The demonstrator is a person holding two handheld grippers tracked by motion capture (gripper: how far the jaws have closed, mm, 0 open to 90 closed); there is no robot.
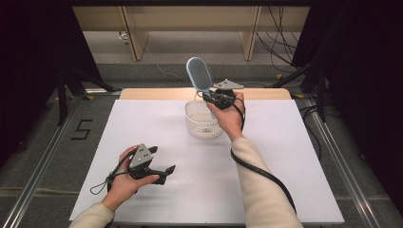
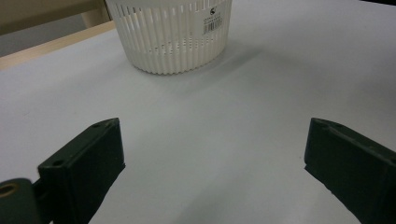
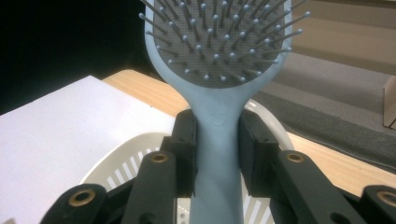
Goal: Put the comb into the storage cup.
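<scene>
A person at a white-topped bench (image 1: 157, 128) holds a pale blue hairbrush (image 1: 200, 74) upright in the right tongs (image 1: 209, 96), above a white slotted basket (image 1: 202, 124) that stands toward the far edge of the bench, near its middle. In the right gripper view the two black jaws press on either side of the brush's handle (image 3: 217, 154), just below the oval head, whose grey pad and ball-tipped bristles (image 3: 219, 42) face the camera. The brush rises clear of the basket, its head over the far rim and the bench's wooden far edge (image 1: 152, 93); the handle's lower end drops out of sight behind the jaws, so whether it touches the basket cannot be told.

The left tongs (image 1: 167, 172) rest in the person's left hand (image 1: 124, 183) near the bench's near-left corner, well apart from the basket. In the left gripper view their jaws stand wide apart with nothing between them but bare white bench top, and the basket (image 2: 170, 35) sits ahead, a barcode sticker (image 2: 212, 22) on its wall. A black cable (image 1: 259, 171) trails from the right tongs along the cream sleeve (image 1: 259, 190).
</scene>
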